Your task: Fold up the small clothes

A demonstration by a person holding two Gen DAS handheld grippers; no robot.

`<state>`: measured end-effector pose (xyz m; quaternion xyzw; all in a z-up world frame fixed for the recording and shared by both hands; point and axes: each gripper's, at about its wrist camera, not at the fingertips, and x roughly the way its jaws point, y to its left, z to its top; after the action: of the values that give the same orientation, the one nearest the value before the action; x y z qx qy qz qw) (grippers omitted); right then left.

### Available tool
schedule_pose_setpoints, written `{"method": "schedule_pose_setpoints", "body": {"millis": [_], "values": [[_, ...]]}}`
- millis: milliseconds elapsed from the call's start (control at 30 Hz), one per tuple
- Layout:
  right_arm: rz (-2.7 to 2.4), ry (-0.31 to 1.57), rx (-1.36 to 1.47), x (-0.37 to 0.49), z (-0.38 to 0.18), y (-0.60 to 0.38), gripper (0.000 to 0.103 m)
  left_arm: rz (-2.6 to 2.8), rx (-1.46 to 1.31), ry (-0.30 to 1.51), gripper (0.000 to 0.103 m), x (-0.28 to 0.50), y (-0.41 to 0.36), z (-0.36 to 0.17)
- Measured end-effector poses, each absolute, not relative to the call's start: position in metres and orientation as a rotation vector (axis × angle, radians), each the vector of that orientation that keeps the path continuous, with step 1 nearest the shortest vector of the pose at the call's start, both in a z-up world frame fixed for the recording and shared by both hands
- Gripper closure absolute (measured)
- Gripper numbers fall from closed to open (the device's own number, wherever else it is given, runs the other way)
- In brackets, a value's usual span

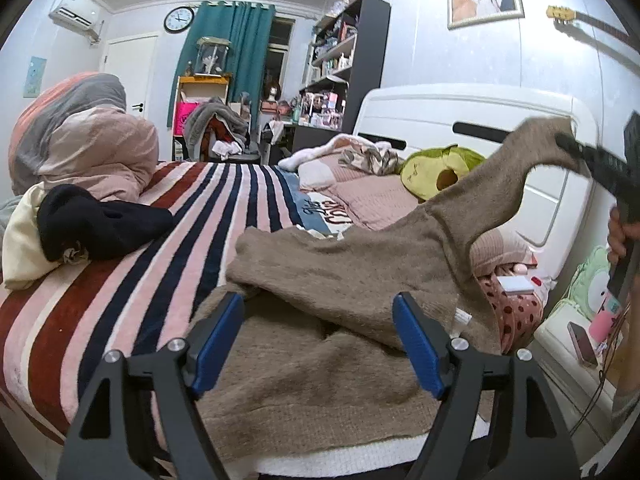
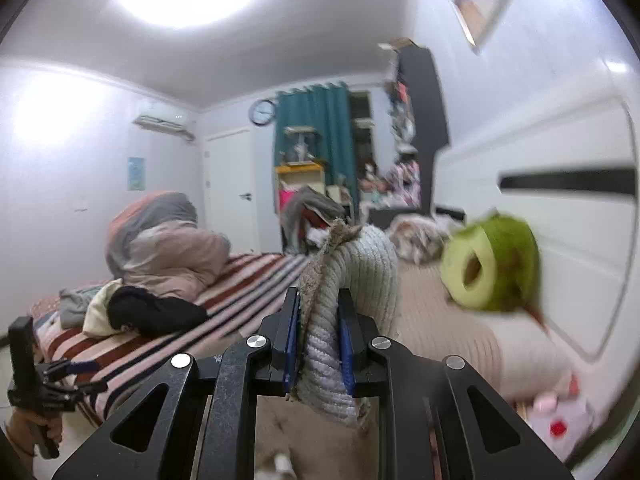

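Sleeve fold is the step in hand, by my judgement: my right gripper (image 2: 318,344) is clenched on a bunched, ribbed end of the brown sweater (image 1: 340,276), most likely a cuff, and carries it raised above the bed (image 1: 120,264). From the left wrist view that end hangs high at the right, in front of the white headboard (image 1: 460,120), with the sleeve stretched down from it to the garment body.

The body of the sweater lies spread on the striped blanket near the bed's front edge. My left gripper (image 1: 320,340) stands released, jaws wide apart, poised low over the near part of the sweater; the knit fills the gap between the blue pads (image 1: 218,344). I cannot tell whether the pads touch the fabric.

Progress: early. The body is rumpled, one upper flap already lies turned over itself, and no tidy fold is finished.

Next move, as I judge it: carry the raised sleeve inward across the chest and lay it flat, while my left jaws pin or pinch the near hem so the body does not drag.

Other clothes, a black garment (image 1: 100,220) on a cream one (image 1: 20,248), wait well apart at the far left of the bed. A green plush toy (image 2: 494,268) sits near the headboard, clear of the sweater.
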<state>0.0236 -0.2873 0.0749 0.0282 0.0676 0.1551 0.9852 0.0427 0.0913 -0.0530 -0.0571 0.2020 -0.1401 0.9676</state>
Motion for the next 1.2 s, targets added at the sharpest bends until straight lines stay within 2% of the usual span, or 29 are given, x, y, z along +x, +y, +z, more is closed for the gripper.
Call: {"method": "schedule_pose_setpoints", "body": {"millis": [100,233,567,700,1000,1033,1133,1200], "values": [[0.39,0.154,0.005,0.031,0.087,-0.251,0.091,-0.282,-0.143,0.392,0.029,0.036,0.104,-0.057],[0.502,0.254,-0.057,0.049,0.068,-0.198,0.09,-0.278,-0.167,0.391,0.027,0.029,0.121,-0.064],[0.74,0.708,-0.083,0.102,-0.065,-0.064,0.09,-0.25,-0.202,0.434,0.019,0.023,0.154,-0.09],[0.83,0.788,-0.074,0.102,-0.093,-0.037,0.085,-0.214,-0.23,0.474,0.019,0.025,0.167,-0.104],[0.893,0.825,-0.03,0.089,-0.098,-0.037,0.085,-0.175,-0.261,0.512,0.017,0.03,0.186,-0.121],[0.886,0.818,-0.017,0.088,-0.097,-0.041,0.082,-0.171,-0.265,0.517,0.013,0.031,0.188,-0.123],[0.802,0.773,0.0,0.083,-0.088,-0.07,0.068,-0.176,-0.291,0.539,0.011,0.034,0.193,-0.13],[0.716,0.748,-0.005,0.079,-0.084,-0.096,0.068,-0.175,-0.313,0.571,0.011,0.04,0.196,-0.139]]}}
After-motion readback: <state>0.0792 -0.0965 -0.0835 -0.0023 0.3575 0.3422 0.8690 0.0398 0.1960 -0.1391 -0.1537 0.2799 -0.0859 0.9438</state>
